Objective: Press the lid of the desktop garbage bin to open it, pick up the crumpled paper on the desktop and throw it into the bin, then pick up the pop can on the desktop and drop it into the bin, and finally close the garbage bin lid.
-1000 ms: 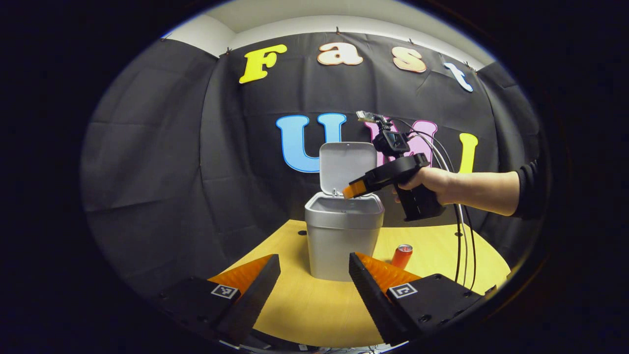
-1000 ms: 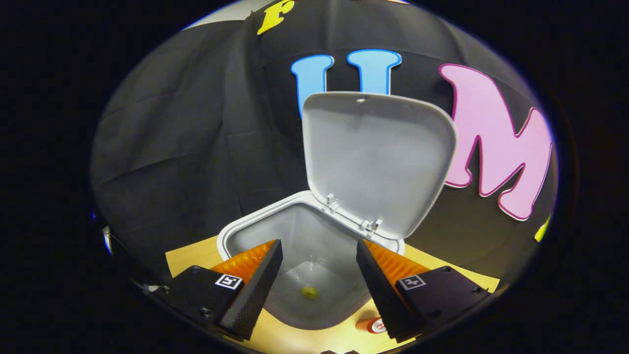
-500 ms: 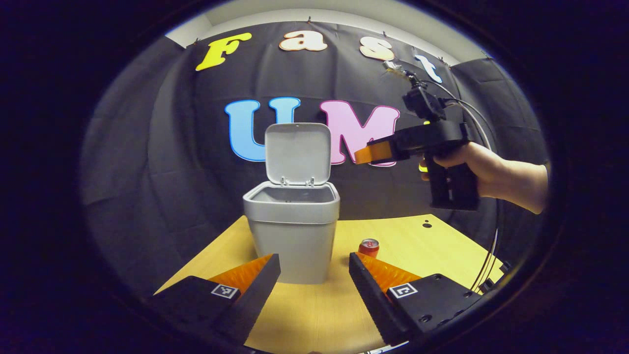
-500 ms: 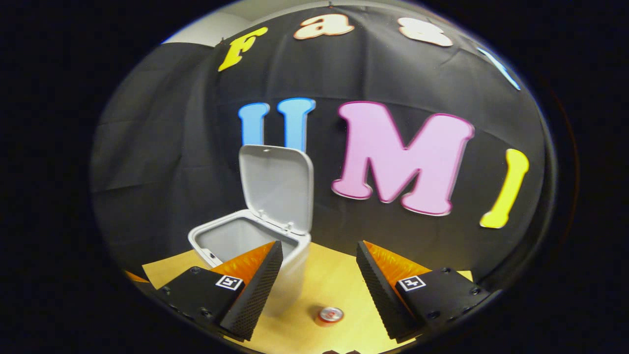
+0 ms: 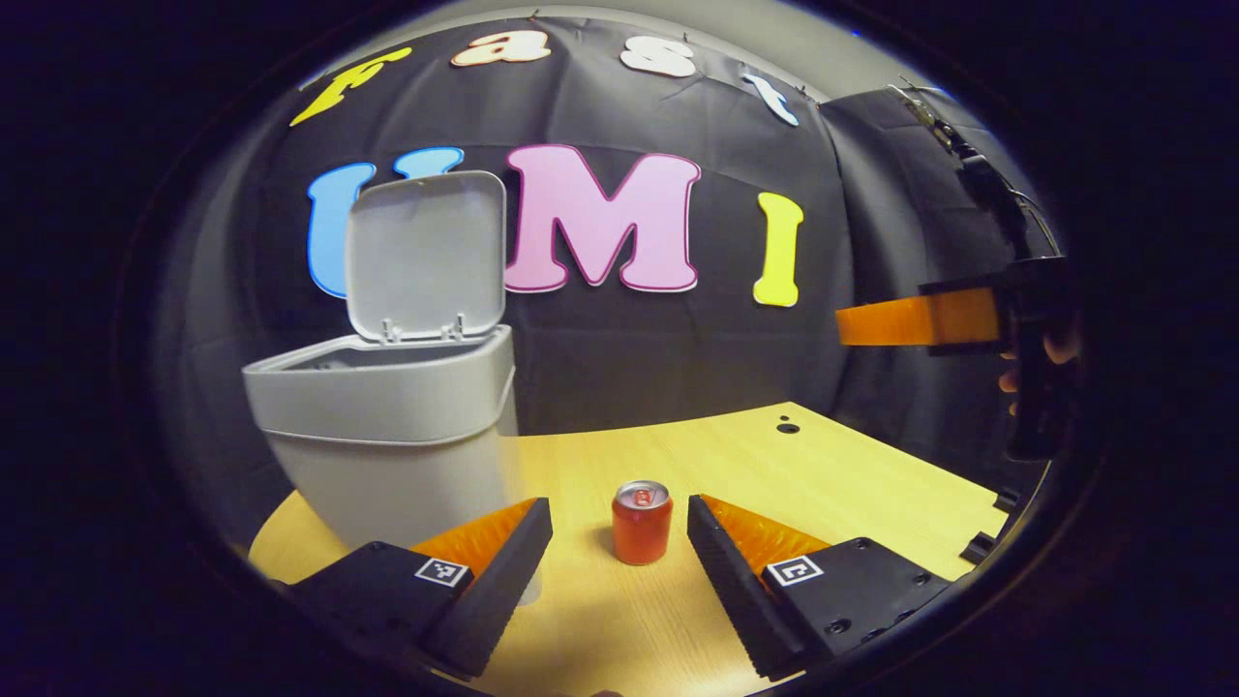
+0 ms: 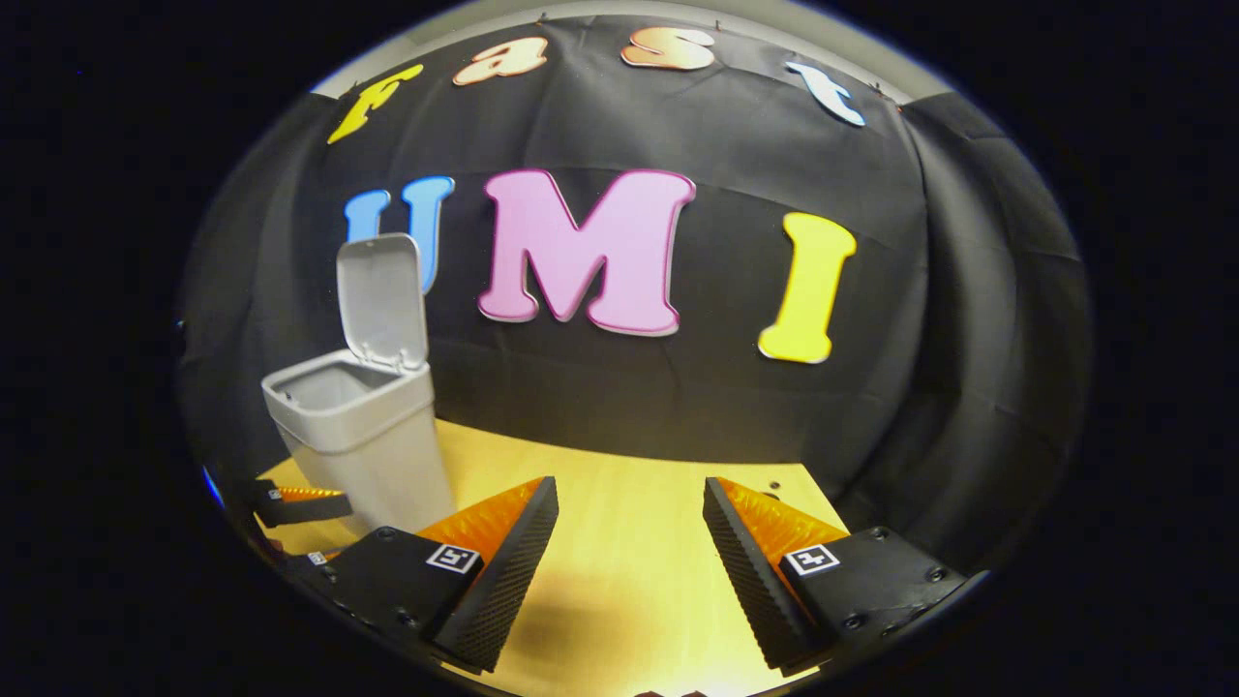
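The grey bin (image 5: 377, 426) stands at the left of the wooden table (image 5: 774, 465) with its lid (image 5: 426, 252) tipped up and back. A red pop can (image 5: 642, 523) stands upright to the bin's right, just ahead of my open left gripper (image 5: 619, 571) and in line with the gap between its fingers, untouched. My right gripper (image 5: 852, 324) hangs high at the far right, held by a hand (image 5: 1041, 358). In the right gripper view the right gripper (image 6: 629, 571) is open and holds nothing over bare table, and the bin (image 6: 353, 436) and its raised lid (image 6: 382, 295) sit far left.
The left gripper (image 6: 290, 503) shows low beside the bin's base in the right gripper view. A small dark hole (image 5: 787, 427) marks the table near its back edge. Cables run from the right gripper at the upper right.
My left gripper has swung right and come close to the can, now lined up between its fingers. My right gripper has drawn back from above the open bin, out to the right.
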The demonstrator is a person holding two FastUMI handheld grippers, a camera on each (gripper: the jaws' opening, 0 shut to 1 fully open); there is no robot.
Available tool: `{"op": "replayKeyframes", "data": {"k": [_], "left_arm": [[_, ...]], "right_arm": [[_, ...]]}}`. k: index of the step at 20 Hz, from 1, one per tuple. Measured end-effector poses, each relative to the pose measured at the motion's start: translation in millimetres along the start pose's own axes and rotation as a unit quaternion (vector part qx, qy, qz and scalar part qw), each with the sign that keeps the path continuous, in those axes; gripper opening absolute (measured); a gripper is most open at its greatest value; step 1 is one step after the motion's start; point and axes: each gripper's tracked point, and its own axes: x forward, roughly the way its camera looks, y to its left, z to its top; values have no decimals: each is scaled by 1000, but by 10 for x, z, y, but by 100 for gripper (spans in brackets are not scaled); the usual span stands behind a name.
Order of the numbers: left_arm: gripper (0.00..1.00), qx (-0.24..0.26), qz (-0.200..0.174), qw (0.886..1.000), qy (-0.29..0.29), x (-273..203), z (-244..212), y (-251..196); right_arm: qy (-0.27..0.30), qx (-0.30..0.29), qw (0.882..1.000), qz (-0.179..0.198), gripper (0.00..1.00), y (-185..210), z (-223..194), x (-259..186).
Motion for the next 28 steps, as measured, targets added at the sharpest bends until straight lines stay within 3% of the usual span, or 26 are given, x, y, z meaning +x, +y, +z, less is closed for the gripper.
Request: {"op": "replayKeyframes", "data": {"k": [3,7,14,19,28], "left_arm": [[96,5,6,1000,29,436,-331,-104],[96,5,36,998,48,875,-652,-84],[96,4,20,999,36,1408,-813,-29],[96,16,14,999,42,1515,-825,-86],[90,-1,5,1000,22,1456,-593,-118]], "right_arm": [[25,22,999,-19,98,-192,-347,-93],[5,41,997,-62,98,-534,-534,-165],[5,17,996,-89,98,-641,-896,-320],[22,45,994,-92,98,-631,-1051,-253],[-6,42,995,-85,98,-566,-856,-308]]}}
